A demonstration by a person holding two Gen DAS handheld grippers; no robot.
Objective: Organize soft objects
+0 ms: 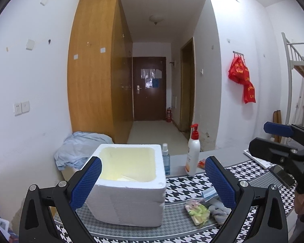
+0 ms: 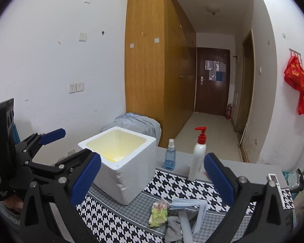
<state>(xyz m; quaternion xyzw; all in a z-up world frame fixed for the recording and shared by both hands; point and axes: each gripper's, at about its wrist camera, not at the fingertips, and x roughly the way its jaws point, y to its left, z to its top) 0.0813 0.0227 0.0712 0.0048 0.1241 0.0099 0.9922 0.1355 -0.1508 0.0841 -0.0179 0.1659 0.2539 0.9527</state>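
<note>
Both grippers hang spread wide and empty. The foam box [image 1: 129,182] sits between the left gripper's [image 1: 153,182] fingers, likely the bin. The soft pile, a green packet [image 2: 158,212] and grey cloth [image 2: 175,229], lies between the right gripper's [image 2: 152,179] fingers, ready for picking.

Even, soft indoor light fills both views; white walls read bright, shadows stay faint. Fisheye bending and black vignetting mark the frame corners.

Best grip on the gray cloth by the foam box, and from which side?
Probably pinch the gray cloth at its raised bunched folds, from above with the right gripper. It lies limp and flat on the mat, so no side offers an edge.
</note>
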